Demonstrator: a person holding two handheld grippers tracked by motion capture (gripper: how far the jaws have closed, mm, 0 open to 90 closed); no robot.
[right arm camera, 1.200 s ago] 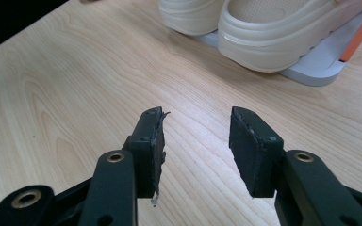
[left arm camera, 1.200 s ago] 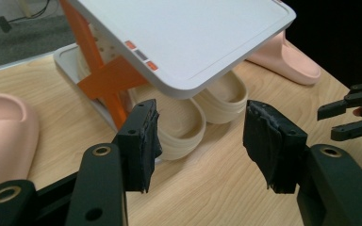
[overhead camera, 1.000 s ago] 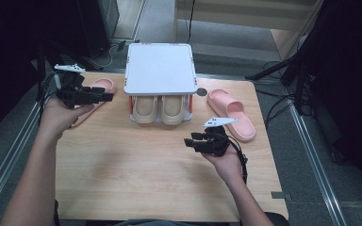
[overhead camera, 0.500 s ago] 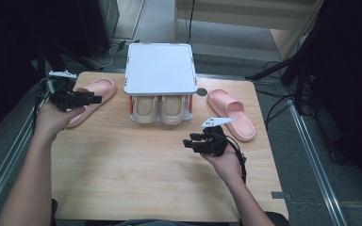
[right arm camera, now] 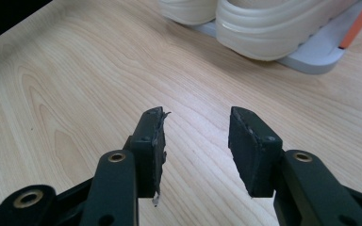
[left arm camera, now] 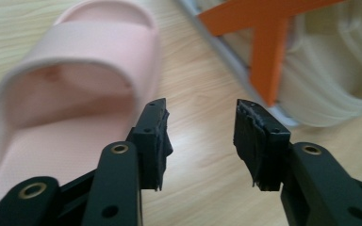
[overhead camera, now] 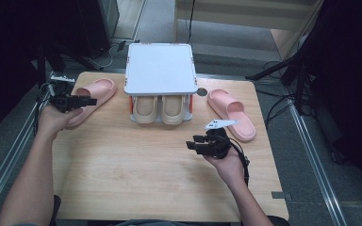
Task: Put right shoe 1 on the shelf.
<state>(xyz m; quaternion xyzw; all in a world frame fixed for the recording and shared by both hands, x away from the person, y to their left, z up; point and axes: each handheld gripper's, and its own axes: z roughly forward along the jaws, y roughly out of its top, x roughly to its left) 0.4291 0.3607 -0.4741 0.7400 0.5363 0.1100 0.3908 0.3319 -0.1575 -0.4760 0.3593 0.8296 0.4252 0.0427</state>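
Left of the white rack [overhead camera: 160, 70], 1 pink slipper [overhead camera: 92, 96] lies on the worktop [overhead camera: 122, 165], its long axis running away from the person with the toe slanting toward the rack. At its near end the left gripper [overhead camera: 87, 101] has its jaws just been closing, nothing between them yet; in the left gripper view the slipper [left arm camera: 66, 108] sits just left of the jaws. This hand is nearer. Right of the rack, the second slipper [overhead camera: 231, 114] lies beyond the right gripper [overhead camera: 194, 142], jaws apart and empty.

Wooden table [overhead camera: 122, 179]: pink slippers [overhead camera: 92, 96], shoe rack [overhead camera: 160, 101]
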